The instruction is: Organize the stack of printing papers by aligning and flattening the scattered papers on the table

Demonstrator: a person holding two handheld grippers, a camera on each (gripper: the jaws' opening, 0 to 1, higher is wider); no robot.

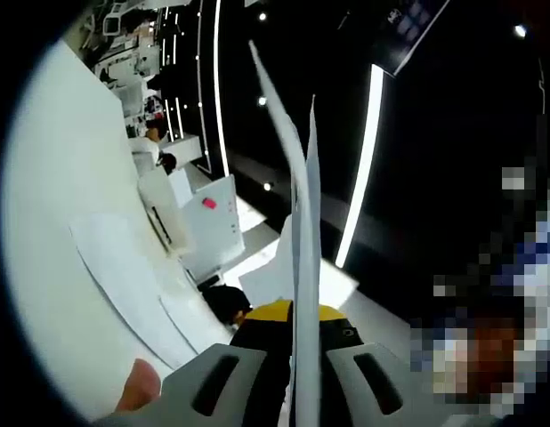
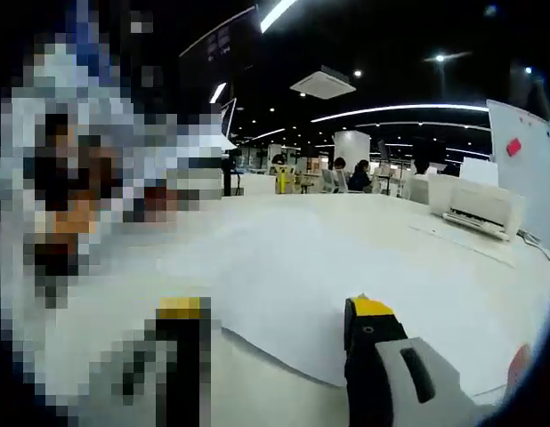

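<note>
Left gripper (image 1: 297, 374): jaws clamped on lifted papers (image 1: 302, 249), which stand edge-on up the frame centre.
Right gripper (image 2: 279, 342): jaws apart, nothing between them, low over a flat sheet (image 2: 302, 294) on the table (image 2: 284, 222).
Loose sheets (image 1: 124, 276): lying flat on the table, left of frame.
Printer (image 2: 475, 206): right edge of frame, well clear.
Technique: likely lower the held papers squarely onto the flat sheets, tap edges flush, press flat.
Obscured: sheet count in the clamp cannot be read; left gripper jaw tips hidden behind paper; mosaic covers parts of both views.
</note>
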